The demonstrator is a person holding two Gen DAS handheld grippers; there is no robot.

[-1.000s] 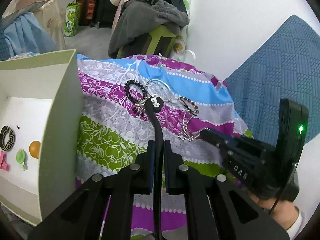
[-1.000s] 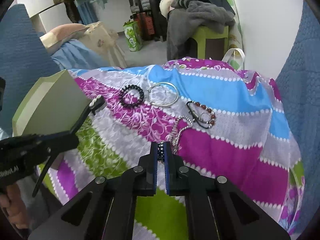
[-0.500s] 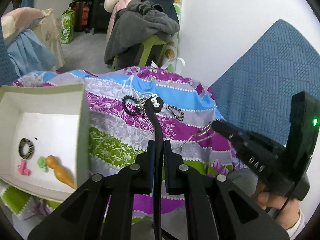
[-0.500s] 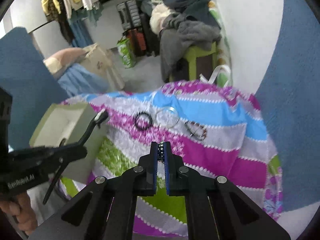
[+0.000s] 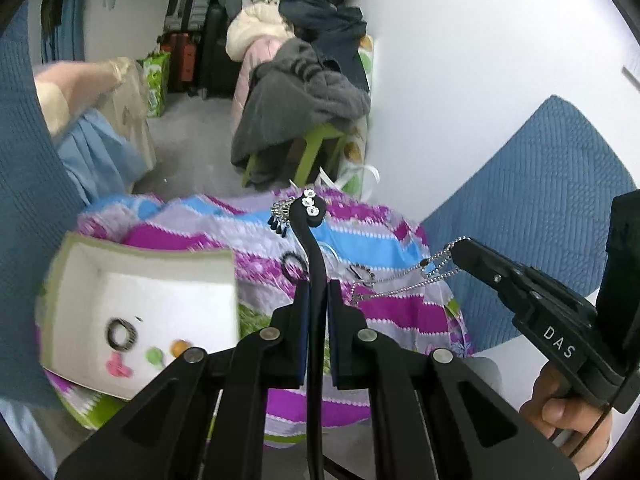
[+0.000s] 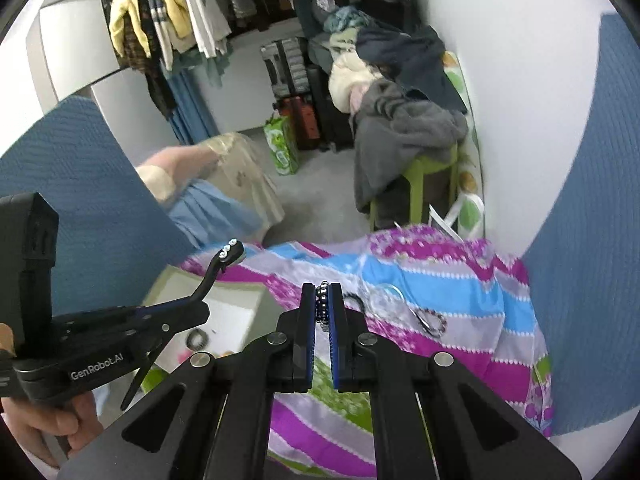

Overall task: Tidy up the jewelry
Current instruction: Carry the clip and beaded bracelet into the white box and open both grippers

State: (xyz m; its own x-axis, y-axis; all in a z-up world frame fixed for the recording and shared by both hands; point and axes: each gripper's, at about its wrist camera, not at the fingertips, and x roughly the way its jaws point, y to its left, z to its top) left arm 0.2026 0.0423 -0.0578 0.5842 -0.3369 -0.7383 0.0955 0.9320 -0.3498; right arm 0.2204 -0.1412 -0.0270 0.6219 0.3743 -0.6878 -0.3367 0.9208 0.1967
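Note:
My left gripper (image 5: 318, 292) is shut on a black curved hair clip (image 5: 308, 216) with small white flowers and a dangling charm; it also shows in the right wrist view (image 6: 224, 264). My right gripper (image 6: 322, 304) is shut on a silver bead chain (image 5: 404, 276), which hangs from its tip in the air above the cloth. A white open box (image 5: 80, 264) at the left holds a black ring (image 5: 120, 334), a pink piece, a green piece and an orange piece. A black bead bracelet (image 6: 354, 302), a thin silver bangle (image 6: 386, 300) and a dark bead bracelet (image 6: 432, 322) lie on the striped cloth (image 6: 460, 280).
The cloth covers a small raised surface with blue quilted panels (image 5: 540, 208) on both sides. Behind it stand a green stool piled with clothes (image 6: 404, 136), suitcases and a white wall at the right.
Both grippers have risen well above the cloth. The chain has lifted off the cloth with my right gripper. The box now lies further below and to the left.

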